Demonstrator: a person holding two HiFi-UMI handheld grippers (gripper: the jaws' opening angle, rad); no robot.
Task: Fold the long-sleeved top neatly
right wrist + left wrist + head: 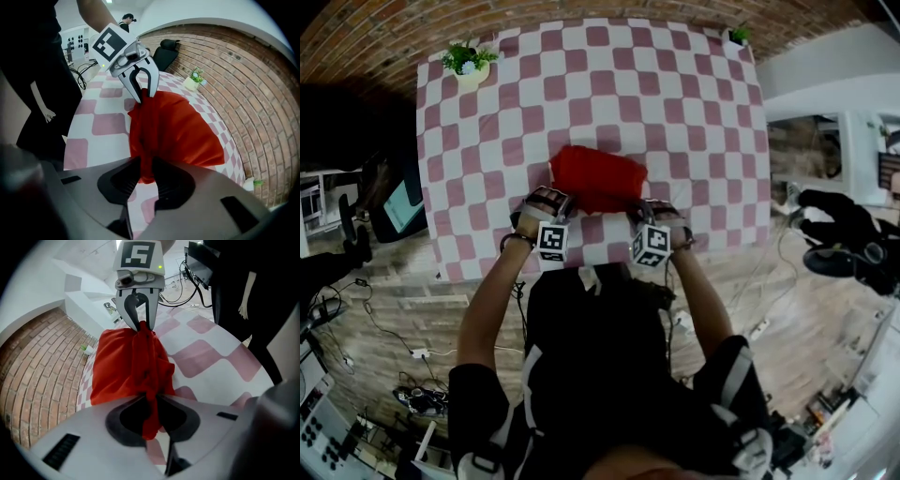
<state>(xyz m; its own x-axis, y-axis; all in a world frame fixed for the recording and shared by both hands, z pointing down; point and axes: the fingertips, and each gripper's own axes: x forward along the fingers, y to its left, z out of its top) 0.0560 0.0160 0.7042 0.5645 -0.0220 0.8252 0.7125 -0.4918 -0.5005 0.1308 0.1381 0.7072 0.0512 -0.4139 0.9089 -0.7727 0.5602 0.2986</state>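
Nearest the person, left gripper (150, 414) – jaws clenched on a bunched edge of the red top (598, 176). Right gripper (143, 174) likewise, pads pinching a fold of the same fabric. Each holds one near corner, the cloth stretched between them.

The top reads as a compact, thick rectangle over the near middle of the checked table (675, 112), no sleeves trailing. Whether its underside rests fully on the cloth, cannot tell.

Judgement: folding looks mostly done – sleeves and body appear tucked in. Left to do: set the bundle down flat, let go, perhaps smooth the rumpled near edge.

Far edge: potted plant (469, 64) at the left corner, a second small plant (738, 36) at the right.
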